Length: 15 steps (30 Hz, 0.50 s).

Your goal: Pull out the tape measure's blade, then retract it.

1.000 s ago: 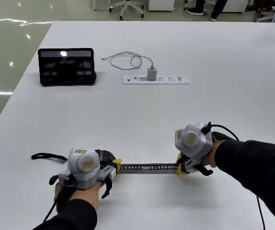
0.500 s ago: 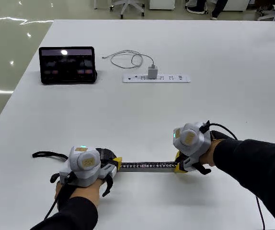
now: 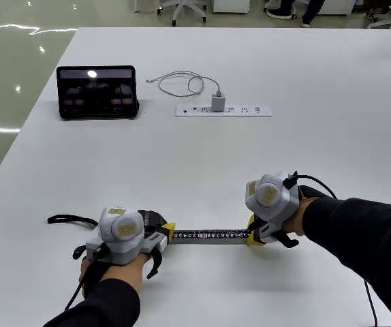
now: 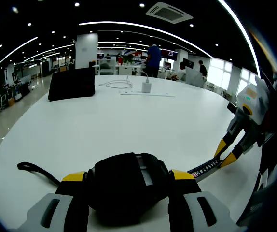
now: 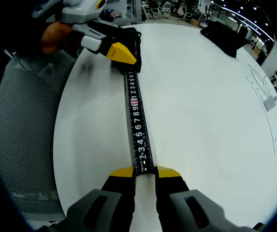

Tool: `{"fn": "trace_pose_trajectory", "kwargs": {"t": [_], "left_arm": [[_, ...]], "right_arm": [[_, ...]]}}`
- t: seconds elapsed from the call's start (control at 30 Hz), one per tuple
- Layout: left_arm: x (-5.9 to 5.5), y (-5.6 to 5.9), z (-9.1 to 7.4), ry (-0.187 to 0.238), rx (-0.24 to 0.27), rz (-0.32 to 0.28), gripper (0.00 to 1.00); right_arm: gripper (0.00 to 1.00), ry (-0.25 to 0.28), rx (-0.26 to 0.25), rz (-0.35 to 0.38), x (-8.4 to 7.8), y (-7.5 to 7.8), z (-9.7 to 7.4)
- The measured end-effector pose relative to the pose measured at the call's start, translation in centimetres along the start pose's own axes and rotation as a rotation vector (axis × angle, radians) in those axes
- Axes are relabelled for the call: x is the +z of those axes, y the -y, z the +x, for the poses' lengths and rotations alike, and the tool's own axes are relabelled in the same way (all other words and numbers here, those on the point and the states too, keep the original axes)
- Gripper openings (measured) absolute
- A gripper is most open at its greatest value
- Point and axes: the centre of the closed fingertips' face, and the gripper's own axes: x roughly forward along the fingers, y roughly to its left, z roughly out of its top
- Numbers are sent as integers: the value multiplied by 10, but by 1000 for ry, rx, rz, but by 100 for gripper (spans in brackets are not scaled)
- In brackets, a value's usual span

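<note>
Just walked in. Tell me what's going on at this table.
A person with a handheld gripper in each hand is mid-task. The left claw is clamped around the black tape measure case, which sits on the white table. The right claw pinches the blade near its tip. The blade is partly pulled out, stretched between the two with its numbers facing up.

The blade (image 5: 137,130) carries white digits, which in the right gripper view run from 2 up to 9 starting at its right end, then a red-backed mark too small to read, then 1 up to 7 toward its left end.
</note>
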Motion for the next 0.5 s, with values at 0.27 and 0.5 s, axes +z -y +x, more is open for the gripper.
{"fn": "trace_pose_trajectory", "kwargs": {"t": [0.27,0.5], "left_arm": [[0,0,0,-1,-3,-3,63],[0,-1,0,0,-6,-7,63]], "right_arm": [[11,2,10,6,3,0,2],[11,3,8,-7,5,0,3]]}}
